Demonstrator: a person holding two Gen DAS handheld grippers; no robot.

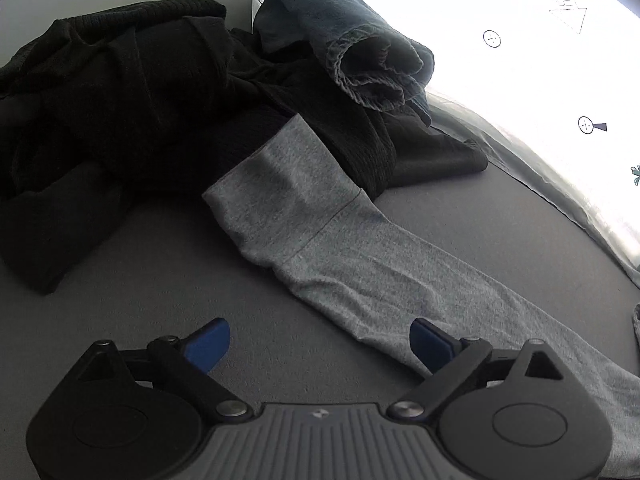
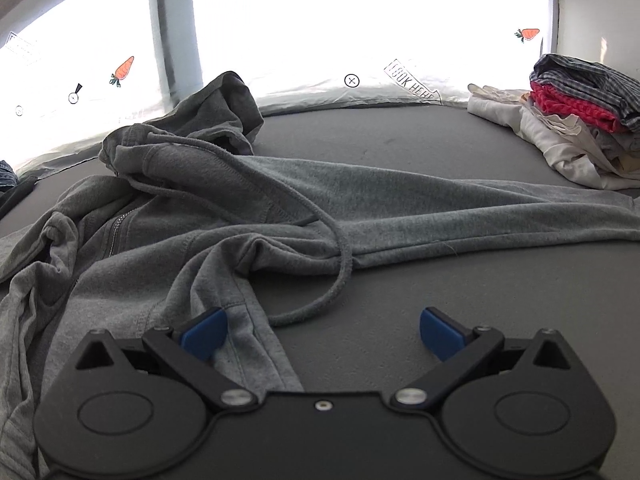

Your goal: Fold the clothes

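A grey zip hoodie [image 2: 168, 216] lies spread and rumpled on the grey table, hood at the back, one sleeve [image 2: 480, 216] stretched right, its drawstring [image 2: 340, 264] looping forward. Its other sleeve [image 1: 320, 240] shows in the left wrist view, cuff toward the dark pile. My left gripper [image 1: 320, 344] is open and empty, low over the table, its right fingertip [image 1: 428, 344] at the sleeve's edge. My right gripper [image 2: 322, 336] is open and empty, its left fingertip [image 2: 204, 338] over the hoodie's front edge.
A heap of black garments [image 1: 120, 120] with a rolled pair of jeans [image 1: 352, 52] lies at the back left. A stack of folded clothes [image 2: 572, 120] stands at the far right. A bright plastic sheet [image 2: 360, 20] backs the table [image 2: 480, 320].
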